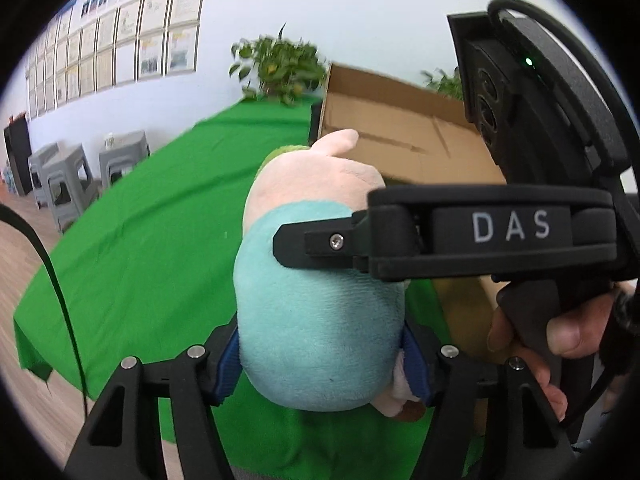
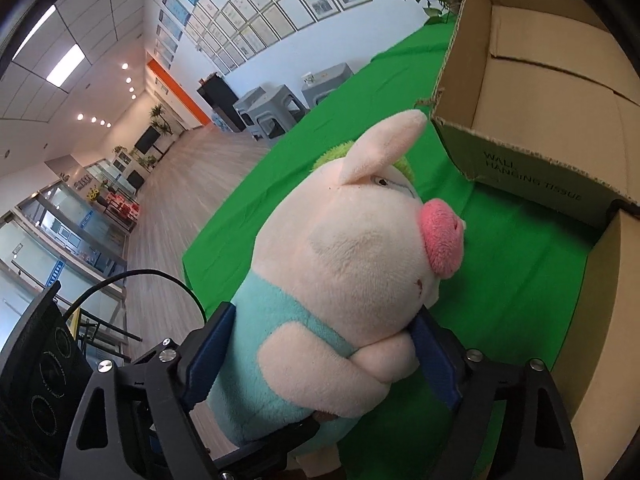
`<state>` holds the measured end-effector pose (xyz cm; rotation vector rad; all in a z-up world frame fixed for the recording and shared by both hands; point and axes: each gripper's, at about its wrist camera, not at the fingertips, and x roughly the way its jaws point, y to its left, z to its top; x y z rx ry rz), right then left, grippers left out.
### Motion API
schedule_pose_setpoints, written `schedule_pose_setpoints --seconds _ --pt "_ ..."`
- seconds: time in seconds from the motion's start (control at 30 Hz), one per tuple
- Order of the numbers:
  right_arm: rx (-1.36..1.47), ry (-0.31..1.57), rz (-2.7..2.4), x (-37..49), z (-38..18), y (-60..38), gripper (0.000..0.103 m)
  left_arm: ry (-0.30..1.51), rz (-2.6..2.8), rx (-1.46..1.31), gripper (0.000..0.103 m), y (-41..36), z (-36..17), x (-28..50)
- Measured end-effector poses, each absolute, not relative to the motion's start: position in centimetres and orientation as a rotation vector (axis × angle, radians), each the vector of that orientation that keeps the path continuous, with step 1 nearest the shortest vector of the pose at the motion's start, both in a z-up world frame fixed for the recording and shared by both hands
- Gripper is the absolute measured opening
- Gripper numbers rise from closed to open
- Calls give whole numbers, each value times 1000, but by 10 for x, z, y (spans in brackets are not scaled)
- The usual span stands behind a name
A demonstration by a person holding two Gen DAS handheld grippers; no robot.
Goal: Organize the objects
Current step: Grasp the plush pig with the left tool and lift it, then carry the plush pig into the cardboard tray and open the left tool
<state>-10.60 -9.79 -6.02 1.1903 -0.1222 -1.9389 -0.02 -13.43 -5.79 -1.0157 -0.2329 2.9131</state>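
Note:
A plush pig [image 1: 316, 320] with a pink head, pink snout and teal shirt hangs above the green-covered table [image 1: 160, 220]. My left gripper [image 1: 320, 360] is shut on its teal body, blue pads pressing both flanks. In the right wrist view, the pig [image 2: 360, 264] faces right, and my right gripper [image 2: 320, 356] is shut on its lower body and arm. The right gripper's finger [image 1: 312, 244] lies across the pig's back, held by a hand [image 1: 552, 336]. An open cardboard box [image 2: 540, 100] stands just beyond the pig's ear.
A second cardboard box [image 2: 608, 320] stands at the right edge. Potted plants [image 1: 280, 68] sit at the table's far end. Grey stools [image 1: 68, 184] stand on the wooden floor to the left. Green cloth [image 2: 520, 272] lies bare between pig and boxes.

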Motion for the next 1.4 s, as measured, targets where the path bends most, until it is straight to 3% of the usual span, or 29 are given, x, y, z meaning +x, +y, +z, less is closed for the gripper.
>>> schedule_pose_setpoints --seconds 0.07,0.37,0.5,0.73,0.9,1.4 --pt "1116 -119 -1974 -103 -45 -96 75 -210 2925 -944 66 -131 -47 -1" --pt "820 -108 -2171 -112 65 -35 74 -24 2930 -603 66 -89 28 -48" --pt "742 -61 -2237 -123 127 16 73 -23 2916 -492 66 -73 52 -73" --pt "729 -30 -2255 -155 178 60 73 -66 2908 -461 65 -69 56 -111" --pt "758 -49 -2237 -200 162 50 73 -66 2922 -511 66 -67 44 -121" --pt "874 -32 -2162 -292 42 -8 69 -168 2946 -761 67 -73 1 -164"
